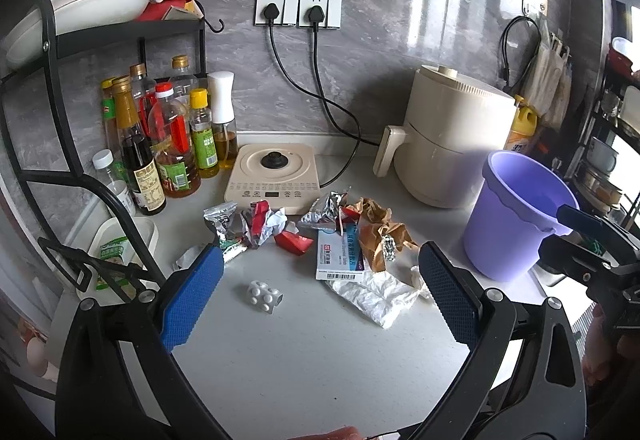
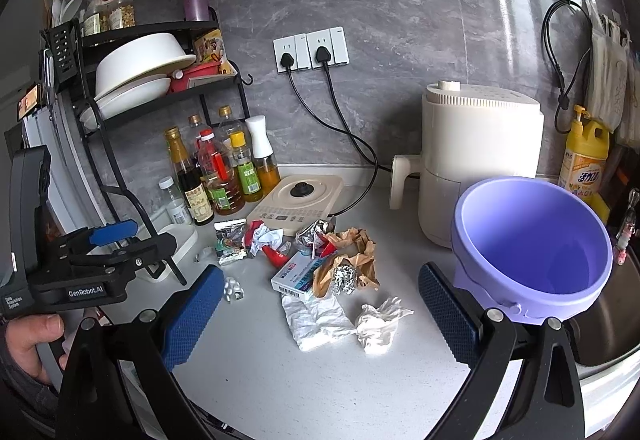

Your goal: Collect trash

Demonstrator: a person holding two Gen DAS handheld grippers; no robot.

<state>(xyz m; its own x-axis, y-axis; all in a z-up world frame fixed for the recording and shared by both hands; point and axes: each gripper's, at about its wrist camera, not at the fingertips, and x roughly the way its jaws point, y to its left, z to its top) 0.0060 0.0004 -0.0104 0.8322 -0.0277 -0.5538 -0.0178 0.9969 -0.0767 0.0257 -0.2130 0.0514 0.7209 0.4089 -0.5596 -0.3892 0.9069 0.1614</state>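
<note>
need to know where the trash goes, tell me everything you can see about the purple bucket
The purple bucket is a round, smooth pail that looks like plastic, lavender inside and out, with a thick rolled rim and a stepped band below it. It stands upright on the pale countertop, open side up, and looks empty. It sits to the right of the trash pile, in front of the cream appliance, beside the steel sink. Neither gripper touches it; the right gripper hangs open just left of it.

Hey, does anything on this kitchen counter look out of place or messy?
Yes. A heap of litter sits on the counter before the cooker: crumpled brown paper, foil wrappers, a medicine box, tissues and a pill pack. The purple bucket looks empty.
</note>
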